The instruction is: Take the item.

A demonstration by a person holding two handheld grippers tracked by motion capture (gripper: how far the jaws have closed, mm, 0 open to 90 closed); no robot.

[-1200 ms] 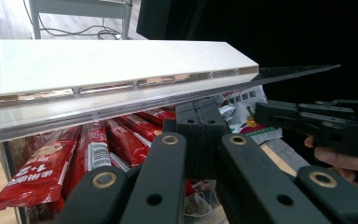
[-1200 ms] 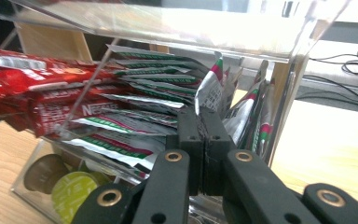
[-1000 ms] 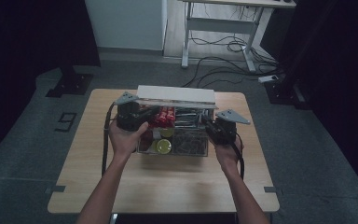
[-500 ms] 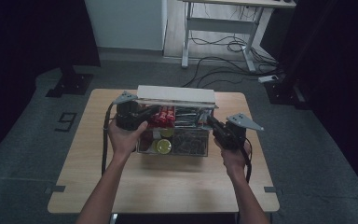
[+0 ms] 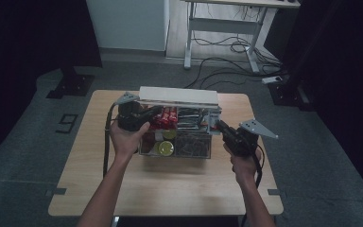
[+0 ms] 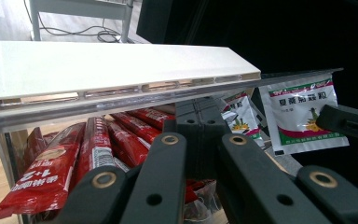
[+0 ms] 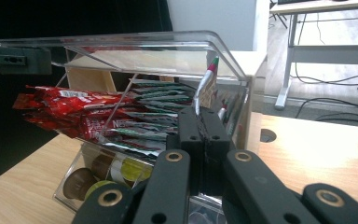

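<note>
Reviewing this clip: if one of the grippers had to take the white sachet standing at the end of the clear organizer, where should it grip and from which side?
Grip the white sachet by its top edge, probably coming from above with the right gripper, which sits at that end. The sachet stands upright and thin against the clear organizer, so its flat faces suit jaws closing across the upper seam. Both grippers' jaws are shut now and would need opening first.

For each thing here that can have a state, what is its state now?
Left gripper: shut, holds nothing, tips under the lid.
Right gripper: shut on a green-and-white sachet.
Clear organizer box: lid raised.
Red sachets: leaning in their compartment.
</note>
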